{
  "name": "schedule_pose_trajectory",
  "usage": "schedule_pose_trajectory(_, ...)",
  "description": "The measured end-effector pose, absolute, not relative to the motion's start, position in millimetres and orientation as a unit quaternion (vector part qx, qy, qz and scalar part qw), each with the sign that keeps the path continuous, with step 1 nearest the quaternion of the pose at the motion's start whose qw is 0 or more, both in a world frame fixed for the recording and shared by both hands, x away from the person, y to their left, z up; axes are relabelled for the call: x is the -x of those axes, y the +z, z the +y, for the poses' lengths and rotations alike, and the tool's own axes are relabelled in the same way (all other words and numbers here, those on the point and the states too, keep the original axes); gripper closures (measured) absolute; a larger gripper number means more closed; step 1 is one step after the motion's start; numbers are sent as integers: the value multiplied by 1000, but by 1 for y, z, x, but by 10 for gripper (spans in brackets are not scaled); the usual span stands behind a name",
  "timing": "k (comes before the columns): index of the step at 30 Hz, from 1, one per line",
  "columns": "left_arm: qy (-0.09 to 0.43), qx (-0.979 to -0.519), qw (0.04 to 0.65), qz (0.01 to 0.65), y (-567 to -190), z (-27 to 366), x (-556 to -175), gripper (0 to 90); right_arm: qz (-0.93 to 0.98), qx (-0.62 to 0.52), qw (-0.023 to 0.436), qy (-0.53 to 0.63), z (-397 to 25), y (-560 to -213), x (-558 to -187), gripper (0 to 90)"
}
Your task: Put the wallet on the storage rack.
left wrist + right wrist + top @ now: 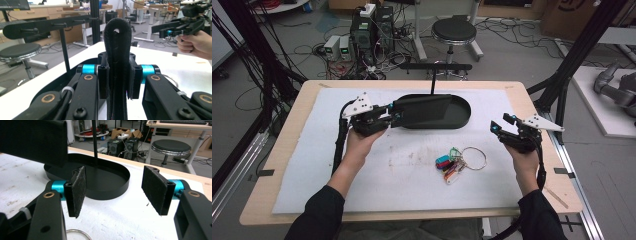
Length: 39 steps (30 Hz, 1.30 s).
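Note:
My left gripper [394,113] is shut on a flat black pouch [422,110] and holds it level over the left part of a black oval tray [462,119]. In the left gripper view the jaws [117,82] clamp the pouch [117,45] edge-on, and a small hole shows at its far end. My right gripper [502,123] hovers open to the right of the tray. Nothing lies between its pads [156,190], which face the tray [110,191]. A bunch of keys [452,164] with coloured tags and a big ring lies on the white mat.
A thin post [432,82] rises from the tray and carries a black bar with pegs [435,66]. The white mat [337,180] covers most of the wooden table. A stool [454,31], computers and cables stand on the floor beyond the far edge.

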State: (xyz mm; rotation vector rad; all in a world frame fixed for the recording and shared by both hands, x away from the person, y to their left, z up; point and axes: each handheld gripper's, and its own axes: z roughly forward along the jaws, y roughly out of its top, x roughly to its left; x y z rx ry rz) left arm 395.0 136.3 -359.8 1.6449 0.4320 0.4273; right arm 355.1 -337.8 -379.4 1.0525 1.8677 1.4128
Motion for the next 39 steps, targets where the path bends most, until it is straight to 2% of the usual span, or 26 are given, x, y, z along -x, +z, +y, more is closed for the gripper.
schedule_pose_trajectory(19,188,-721,629,224,-383,101,-444,755,696,-395,284,528,-340,-381,-357,375)
schedule_pose_trajectory(39,191,-719,619,250,-407,73,-475,755,698,-395,282,525,-342,-383,-357,374)
